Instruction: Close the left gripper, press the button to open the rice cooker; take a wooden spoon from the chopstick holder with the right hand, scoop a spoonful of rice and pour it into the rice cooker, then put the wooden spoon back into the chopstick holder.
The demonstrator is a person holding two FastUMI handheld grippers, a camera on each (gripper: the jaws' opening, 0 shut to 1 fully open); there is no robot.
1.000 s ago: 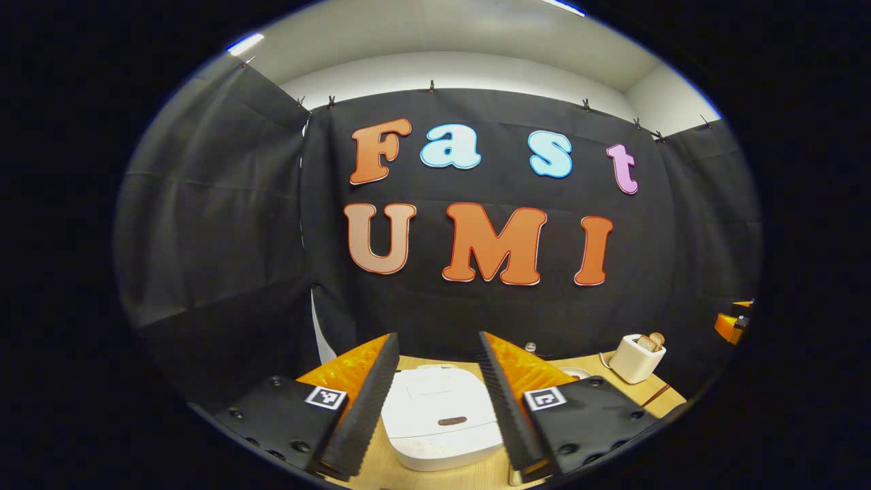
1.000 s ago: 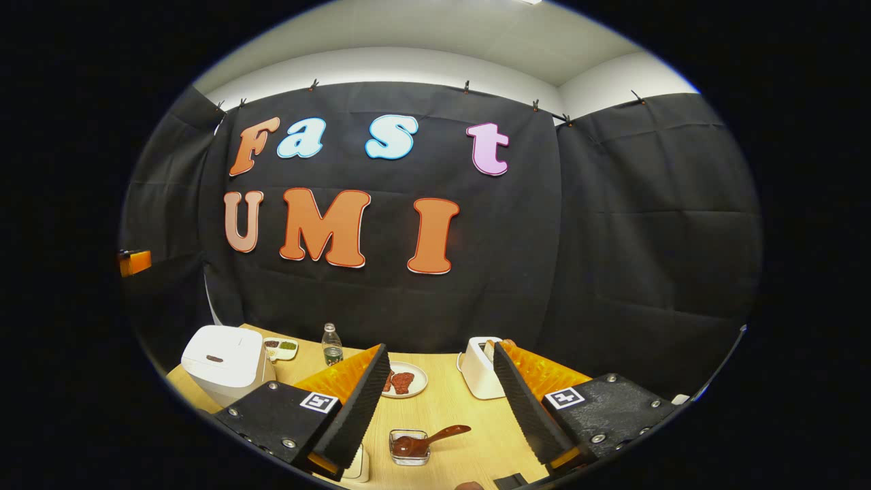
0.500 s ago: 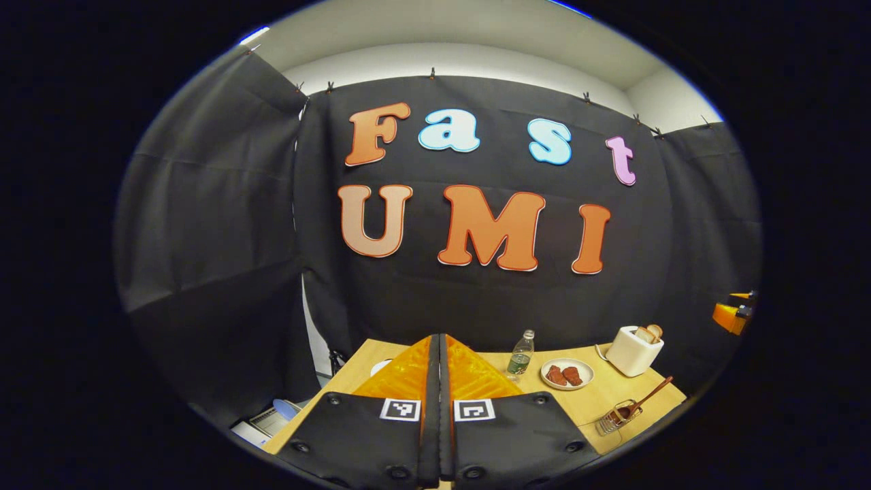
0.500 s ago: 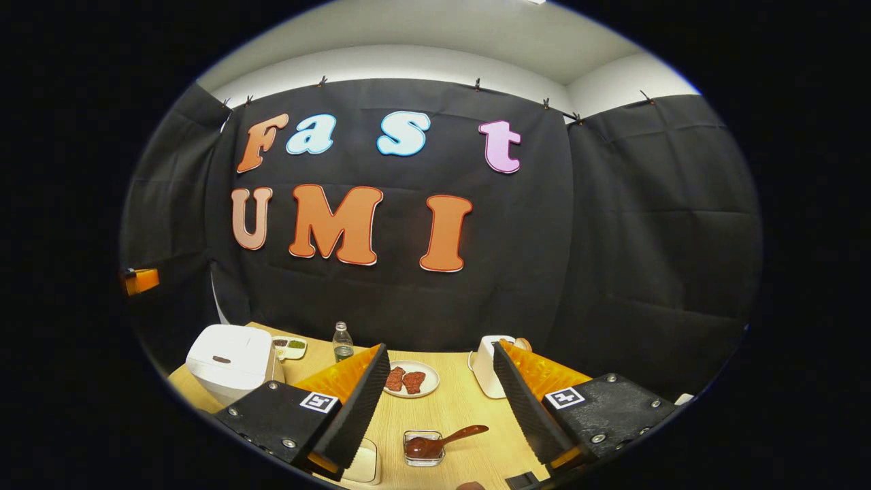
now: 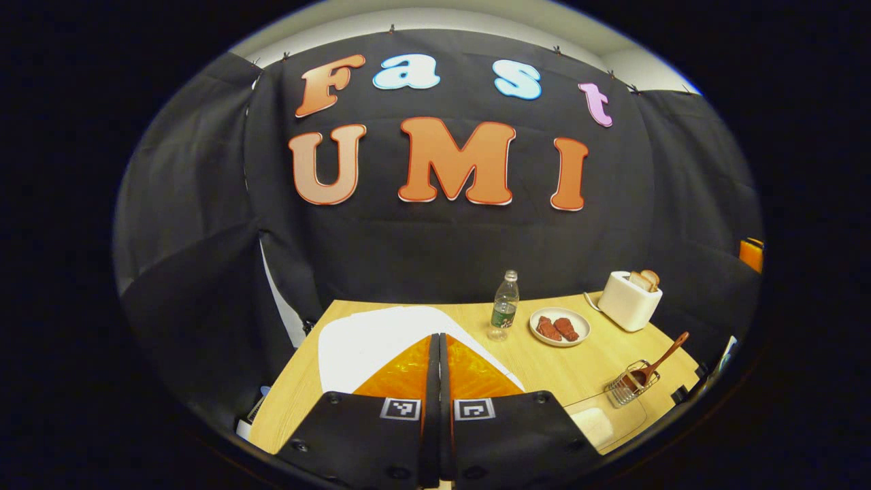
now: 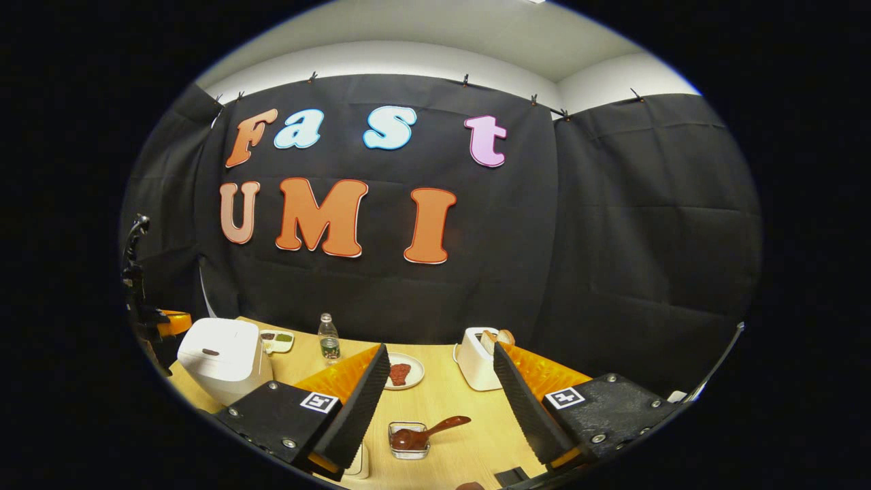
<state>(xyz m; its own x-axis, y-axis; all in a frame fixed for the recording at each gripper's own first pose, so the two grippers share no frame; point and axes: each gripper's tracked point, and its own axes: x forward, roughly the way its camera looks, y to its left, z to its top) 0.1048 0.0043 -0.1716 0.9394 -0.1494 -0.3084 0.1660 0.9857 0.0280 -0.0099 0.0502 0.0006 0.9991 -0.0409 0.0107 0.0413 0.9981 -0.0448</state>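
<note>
The white, boxy rice cooker (image 5: 381, 340) sits directly under and ahead of your left gripper (image 5: 439, 350), whose fingers are pressed together on nothing; its dark oval lid button (image 6: 211, 352) is on the lid's front edge, so I judge you press straight down. Your right gripper (image 6: 441, 381) gapes wide, with the brown wooden spoon (image 6: 425, 433) just ahead, handle slanting right

In the left gripper view the shut left claw (image 5: 439, 354) covers most of the white rice cooker (image 5: 367, 340), hiding its button, and the clear tub (image 5: 602, 422) at the worktop's (image 5: 585, 357) near edge is cut off.
</note>
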